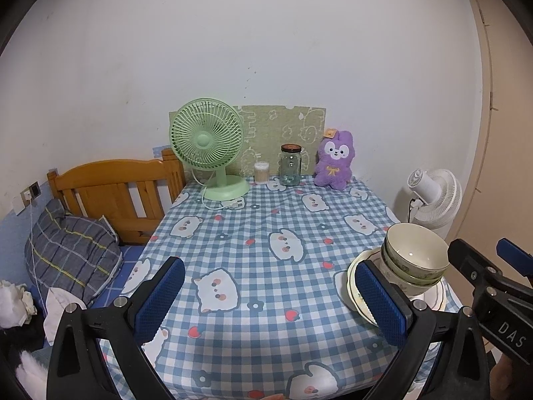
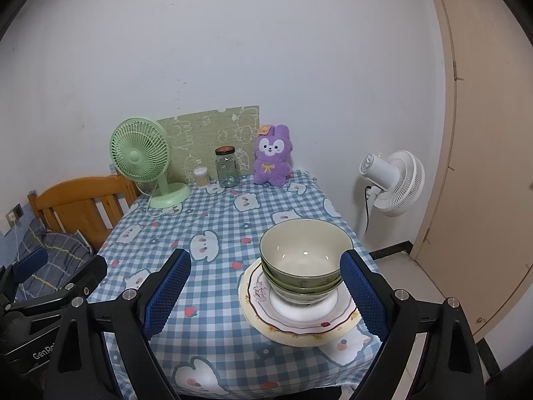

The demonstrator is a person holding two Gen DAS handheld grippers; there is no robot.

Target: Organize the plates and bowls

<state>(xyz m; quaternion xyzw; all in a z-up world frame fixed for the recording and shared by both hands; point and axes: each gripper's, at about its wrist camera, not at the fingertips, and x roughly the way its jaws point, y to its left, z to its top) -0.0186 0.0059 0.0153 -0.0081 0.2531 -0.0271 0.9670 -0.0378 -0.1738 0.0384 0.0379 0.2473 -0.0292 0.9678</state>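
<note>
Soft, even indoor light fills both views, casting only faint shadows. A small glare spot sits inside the top cream-and-green ceramic bowl point(image 2: 305, 250). Focus is sharp at centre. Fisheye distortion bends the beige door frame point(image 2: 466, 133) at right, and black vignetting rounds the corners.

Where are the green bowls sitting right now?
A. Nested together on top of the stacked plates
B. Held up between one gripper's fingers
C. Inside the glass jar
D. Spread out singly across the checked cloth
A: the bowls sit nested one inside another on the stacked plates, while the left gripper and right gripper are both open and hold nothing.
</note>
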